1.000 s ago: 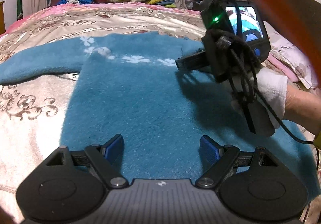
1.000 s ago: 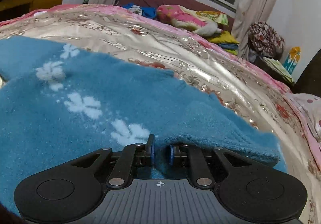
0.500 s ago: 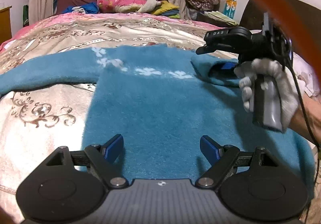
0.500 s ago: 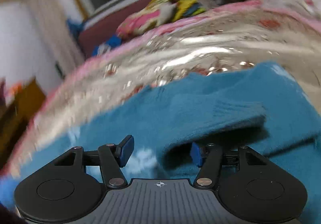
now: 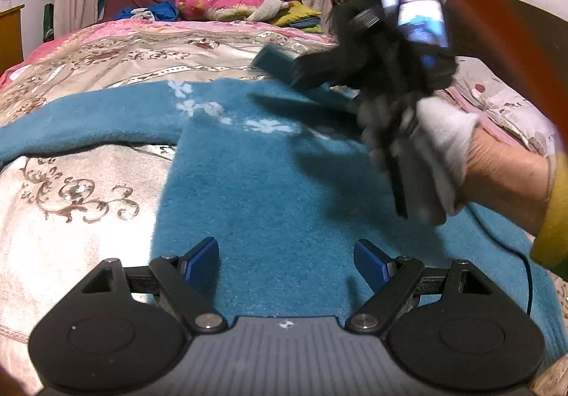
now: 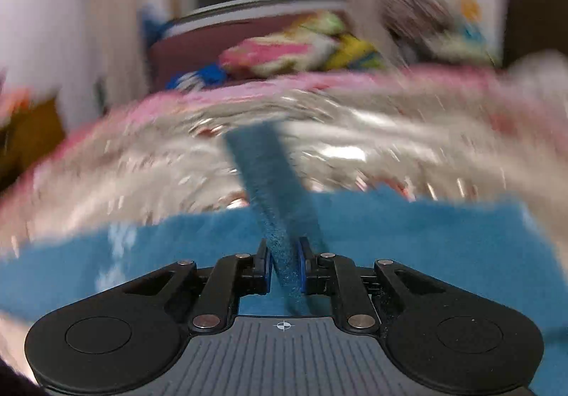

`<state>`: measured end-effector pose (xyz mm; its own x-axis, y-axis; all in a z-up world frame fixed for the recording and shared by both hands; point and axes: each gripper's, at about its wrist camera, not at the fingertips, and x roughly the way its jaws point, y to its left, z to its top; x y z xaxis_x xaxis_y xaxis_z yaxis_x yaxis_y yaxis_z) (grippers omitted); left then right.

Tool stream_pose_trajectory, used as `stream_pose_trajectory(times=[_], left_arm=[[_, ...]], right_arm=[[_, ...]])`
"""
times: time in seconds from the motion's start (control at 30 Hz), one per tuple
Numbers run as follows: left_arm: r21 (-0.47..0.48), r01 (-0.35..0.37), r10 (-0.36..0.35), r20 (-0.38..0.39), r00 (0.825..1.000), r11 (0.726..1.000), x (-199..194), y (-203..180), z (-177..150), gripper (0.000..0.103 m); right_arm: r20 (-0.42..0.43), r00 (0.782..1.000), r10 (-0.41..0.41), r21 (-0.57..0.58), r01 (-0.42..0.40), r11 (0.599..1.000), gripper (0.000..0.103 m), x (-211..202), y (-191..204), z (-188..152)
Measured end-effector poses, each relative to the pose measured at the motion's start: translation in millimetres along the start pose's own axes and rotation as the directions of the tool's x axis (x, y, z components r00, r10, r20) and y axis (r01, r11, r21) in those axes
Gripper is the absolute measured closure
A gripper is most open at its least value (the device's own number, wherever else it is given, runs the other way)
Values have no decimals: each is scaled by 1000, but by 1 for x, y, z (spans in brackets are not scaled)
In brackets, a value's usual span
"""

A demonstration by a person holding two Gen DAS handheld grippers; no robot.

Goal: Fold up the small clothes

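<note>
Bedspread [image 5: 88,169]: shiny, cream and pink with scroll print, covers the bed; bare at the left of the left wrist view.
Sweater [image 5: 269,190]: blue and fuzzy, with white flowers near the neck, spread flat on the bedspread; one sleeve runs off to the left edge.
Left gripper [image 5: 285,263]: jaws wide apart, nothing between the blue pads; it hovers low over the sweater's near part.
Sleeve [image 6: 273,197]: the other sleeve, lifted off the bed as a narrow blue strip that rises away from the sweater body; its end shows against the bedspread.
Right gripper [image 6: 284,264]: its jaws have just been closing and are now clamped tight on the sleeve, cloth pinched between the pads; the view is smeared with blur.
Hand [image 5: 458,154]: in a white glove with a yellow cuff, holds the right gripper's handle above the sweater's right side.
</note>
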<state>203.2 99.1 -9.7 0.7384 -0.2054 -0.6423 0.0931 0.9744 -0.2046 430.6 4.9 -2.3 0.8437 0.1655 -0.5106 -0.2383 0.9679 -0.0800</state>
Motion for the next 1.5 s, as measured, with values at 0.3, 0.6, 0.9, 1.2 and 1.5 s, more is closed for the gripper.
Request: stream_pose_trajectory(times=[0.3, 0.6, 0.9, 1.2, 1.5], left_arm=[[-2, -3, 3, 7, 1000, 1000, -2, 1, 0, 15], [8, -7, 7, -5, 1000, 1000, 2, -1, -1, 15], [7, -10, 10, -2, 1000, 1000, 3, -1, 0, 15], [-13, -44, 45, 53, 998, 999, -8, 11, 8, 15], [-138, -189, 206, 120, 971, 972, -19, 75, 29, 15]], right_arm=[[-60, 997, -40, -256, 23, 966, 88, 20, 47, -32], [-52, 998, -40, -214, 28, 976, 88, 23, 53, -26], [-80, 996, -27, -257, 6, 966, 82, 26, 59, -29], [-103, 988, 115, -168, -131, 977, 64, 9, 47, -26], [-119, 977, 180, -73, -189, 979, 63, 5, 34, -27]])
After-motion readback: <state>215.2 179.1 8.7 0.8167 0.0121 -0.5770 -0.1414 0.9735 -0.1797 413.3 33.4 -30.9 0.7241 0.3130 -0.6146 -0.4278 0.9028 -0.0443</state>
